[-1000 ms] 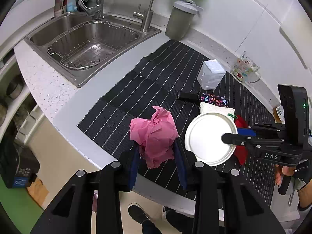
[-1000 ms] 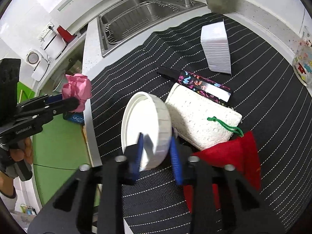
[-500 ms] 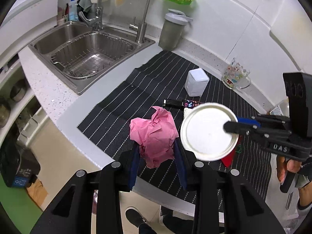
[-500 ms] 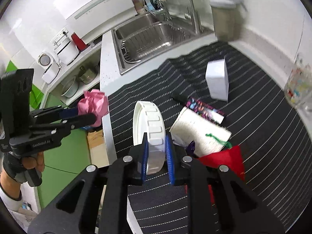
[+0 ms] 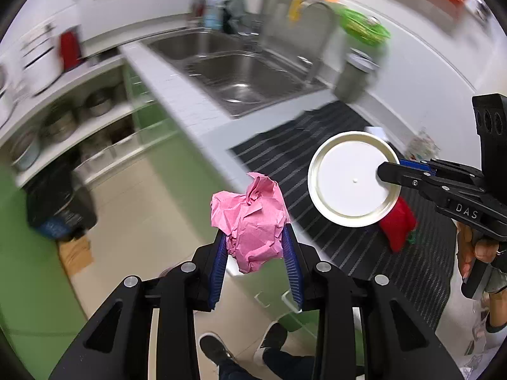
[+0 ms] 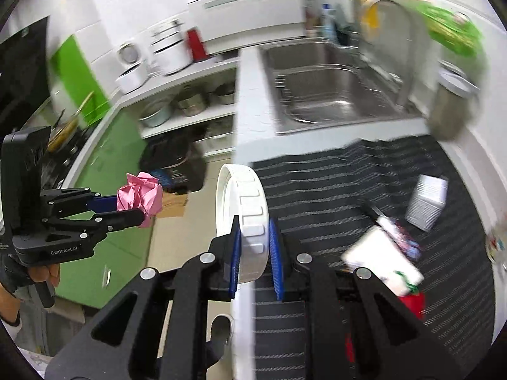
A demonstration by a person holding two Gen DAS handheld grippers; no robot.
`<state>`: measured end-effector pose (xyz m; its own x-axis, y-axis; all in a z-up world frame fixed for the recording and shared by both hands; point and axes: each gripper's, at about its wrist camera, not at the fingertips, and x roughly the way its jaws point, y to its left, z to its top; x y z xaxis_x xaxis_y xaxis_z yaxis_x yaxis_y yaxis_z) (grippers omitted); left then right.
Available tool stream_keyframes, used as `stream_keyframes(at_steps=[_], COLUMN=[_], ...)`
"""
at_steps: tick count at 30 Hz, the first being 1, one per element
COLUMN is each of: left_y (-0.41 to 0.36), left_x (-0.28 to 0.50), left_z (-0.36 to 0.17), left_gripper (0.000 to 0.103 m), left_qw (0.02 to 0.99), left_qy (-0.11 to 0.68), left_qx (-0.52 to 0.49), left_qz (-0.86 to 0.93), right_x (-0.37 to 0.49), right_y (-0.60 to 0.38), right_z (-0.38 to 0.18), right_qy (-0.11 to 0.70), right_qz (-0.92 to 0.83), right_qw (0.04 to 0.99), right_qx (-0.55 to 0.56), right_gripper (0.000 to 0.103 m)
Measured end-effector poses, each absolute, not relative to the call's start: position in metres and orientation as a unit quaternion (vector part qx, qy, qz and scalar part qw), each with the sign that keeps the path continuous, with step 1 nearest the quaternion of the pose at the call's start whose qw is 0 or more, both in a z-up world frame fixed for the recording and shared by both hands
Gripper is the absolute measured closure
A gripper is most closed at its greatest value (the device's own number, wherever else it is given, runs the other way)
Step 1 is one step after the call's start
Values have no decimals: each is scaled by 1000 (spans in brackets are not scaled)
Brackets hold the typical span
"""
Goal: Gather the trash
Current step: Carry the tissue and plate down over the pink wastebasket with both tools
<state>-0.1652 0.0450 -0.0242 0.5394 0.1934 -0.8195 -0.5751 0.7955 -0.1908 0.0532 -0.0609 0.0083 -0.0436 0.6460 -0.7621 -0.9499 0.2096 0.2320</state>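
My left gripper (image 5: 255, 242) is shut on a crumpled pink paper (image 5: 250, 218) and holds it in the air past the counter's edge, above the floor; the paper also shows in the right wrist view (image 6: 139, 194). My right gripper (image 6: 253, 237) is shut on the rim of a round white lid (image 6: 245, 218), held upright over the counter edge. In the left wrist view the lid (image 5: 353, 179) faces the camera, to the right of the pink paper.
A black striped mat (image 6: 364, 190) on the counter holds a white box (image 6: 427, 202), a white pouch (image 6: 383, 262), a patterned case and a red pouch (image 5: 397, 223). A steel sink (image 5: 240, 72) and a grey bin (image 6: 451, 107) lie beyond. A dark bag (image 5: 60, 202) stands on the floor.
Both grippers have swung left and away from the mat, carrying the pink paper and the white lid out past the counter's edge. The views are motion-blurred.
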Motion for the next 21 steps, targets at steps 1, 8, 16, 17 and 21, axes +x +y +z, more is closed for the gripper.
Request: stream_keyframes(at_steps=[1,8,16,17,21], left_y=[49,75,118,124,143], left_x=[-179,-258,-296,-298,-296], left_z=[-24,-34,-86,-98,-167], left_gripper=[69,69,69,69,69], left_qw=[845,825,813,811,803], left_qy=[420,407,415,418,430], left_qx=[-231,-256,-277,-280,-291], left_qz=[239,296,300,299,291], right_x=[42,-36,-89,-90,-98], right_y=[-53,6,61,66,84], right_z=[7,-24,-82,-93,-154], right_qy=[401,405,422,424,428], right_qz=[608,634,618,615,607], right_qw=[658,616,608,608,608], right_qx=[-194,-234,-266,-268,-281], right_gripper=[87,87,87,87,87])
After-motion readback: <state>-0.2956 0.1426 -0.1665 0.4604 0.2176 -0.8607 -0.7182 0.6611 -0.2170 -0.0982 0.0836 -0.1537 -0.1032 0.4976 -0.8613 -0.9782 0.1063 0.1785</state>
